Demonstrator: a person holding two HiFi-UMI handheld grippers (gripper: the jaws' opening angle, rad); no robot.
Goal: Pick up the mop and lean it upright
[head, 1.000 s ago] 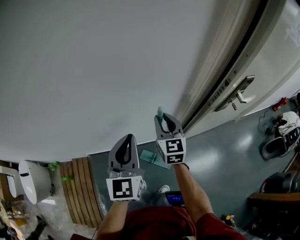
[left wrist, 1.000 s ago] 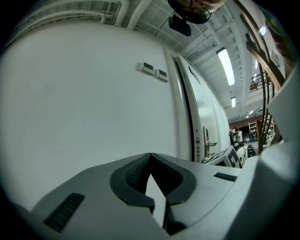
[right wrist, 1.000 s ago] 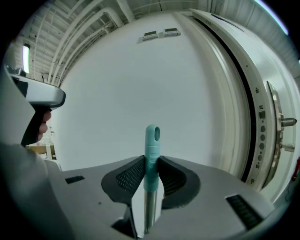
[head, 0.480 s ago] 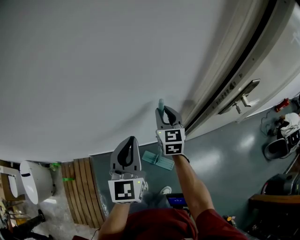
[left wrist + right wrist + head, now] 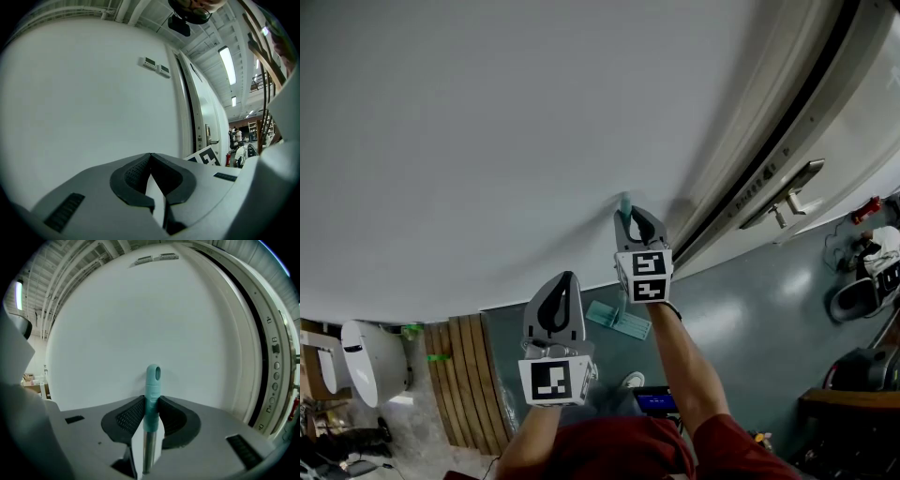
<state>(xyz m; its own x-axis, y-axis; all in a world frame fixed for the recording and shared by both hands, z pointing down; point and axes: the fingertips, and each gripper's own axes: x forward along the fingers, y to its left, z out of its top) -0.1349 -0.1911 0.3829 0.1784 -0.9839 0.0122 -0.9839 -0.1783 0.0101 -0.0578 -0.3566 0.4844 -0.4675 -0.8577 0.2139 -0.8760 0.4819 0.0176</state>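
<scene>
My mop (image 5: 153, 380) stands upright, its long axis vertical and its teal tip at 12 o'clock, close to the white wall (image 5: 140, 310). My right tongs (image 5: 151, 403) pinch its teal grip. My left tongs (image 5: 151, 155) are closed and empty.

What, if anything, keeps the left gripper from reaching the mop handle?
Probably nothing, so yes: the left gripper sits beside the right gripper, which clamps the mop handle near its top. Nothing shows between them, though the left jaws are shut.

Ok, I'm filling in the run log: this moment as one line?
right claw: shut on mop handle | mop handle: upright, top by wall, contact unclear | mop head: on floor | left claw: shut, empty
</scene>
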